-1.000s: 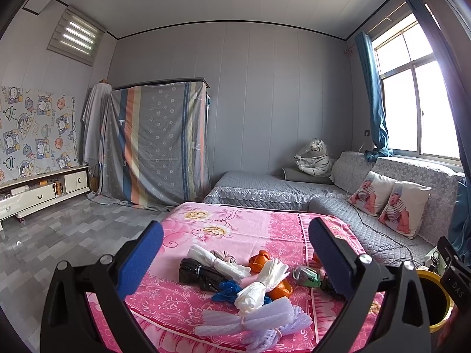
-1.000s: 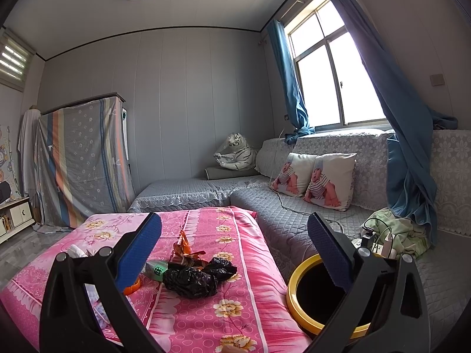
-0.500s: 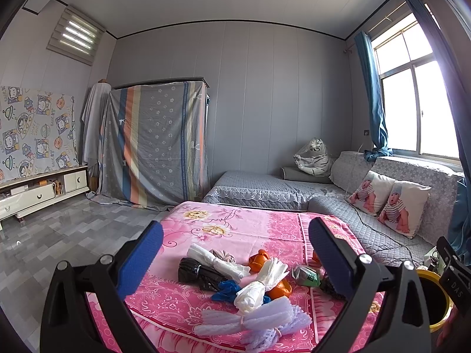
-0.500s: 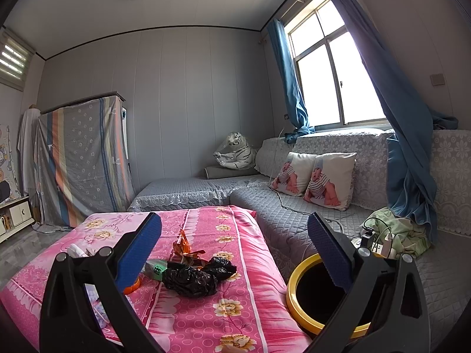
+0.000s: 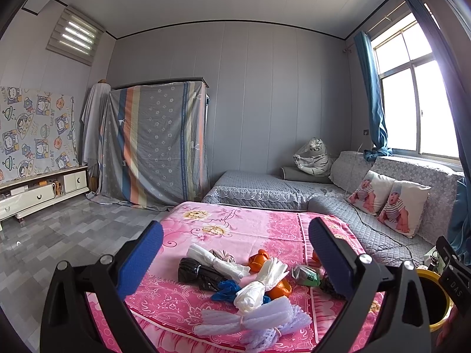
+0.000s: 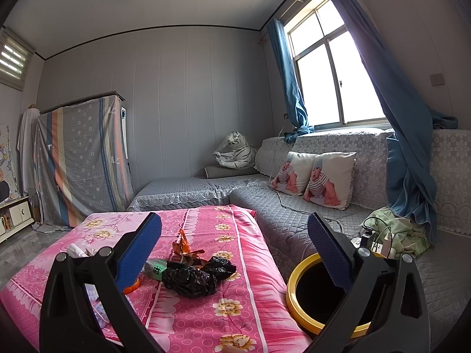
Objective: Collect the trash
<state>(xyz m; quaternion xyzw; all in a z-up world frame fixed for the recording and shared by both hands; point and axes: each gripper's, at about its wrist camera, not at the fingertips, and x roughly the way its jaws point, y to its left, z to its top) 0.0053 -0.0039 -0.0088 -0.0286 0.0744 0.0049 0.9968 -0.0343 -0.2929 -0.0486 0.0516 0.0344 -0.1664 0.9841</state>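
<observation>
Lavender foam netting [image 5: 253, 320] lying crosswise

Bright daylight floods through the blown-out window [image 6: 332, 79] (fisheye-bent edges, dark corners).

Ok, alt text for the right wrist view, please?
Open right gripper hovers over a pink floral tablecloth bearing crumpled black plastic bags and an orange wrapper; a yellow-rimmed black bin stands beside, right.
</observation>
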